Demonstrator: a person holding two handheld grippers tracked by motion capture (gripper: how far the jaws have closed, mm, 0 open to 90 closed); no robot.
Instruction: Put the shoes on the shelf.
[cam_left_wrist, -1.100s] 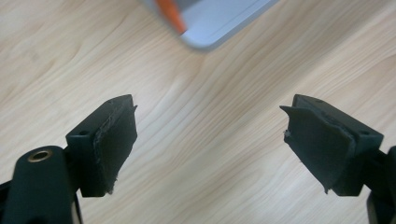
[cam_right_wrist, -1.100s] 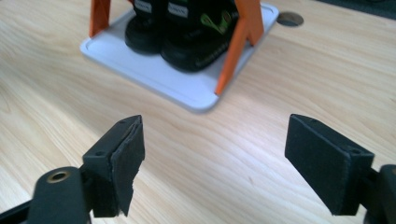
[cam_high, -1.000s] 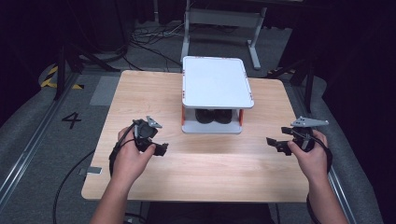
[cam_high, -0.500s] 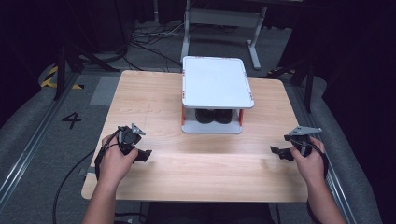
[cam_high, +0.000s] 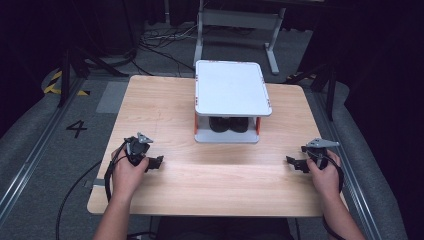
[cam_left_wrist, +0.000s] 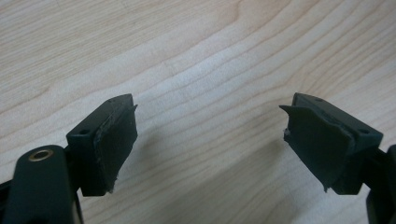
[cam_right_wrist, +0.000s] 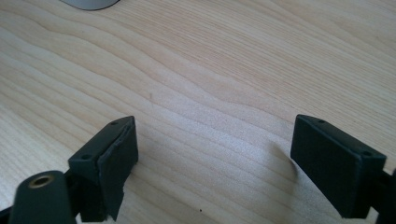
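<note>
**Fingers spread and empty, low over the counter**

The fingers (cam_left_wrist: 114, 144) of the left gripper (cam_high: 145, 159) are standing wide apart with nothing between them, and those of the right gripper (cam_high: 298, 162) are gaping likewise, both hovering close above the pale wooden counter (cam_high: 210, 170) at lower left and lower right. At centre frame the white two-tier tray stand with orange posts (cam_high: 232, 95) is sheltering two dark round objects (cam_high: 229, 124) on its lower shelf, facing the person, probably for a frontal reach.
</note>
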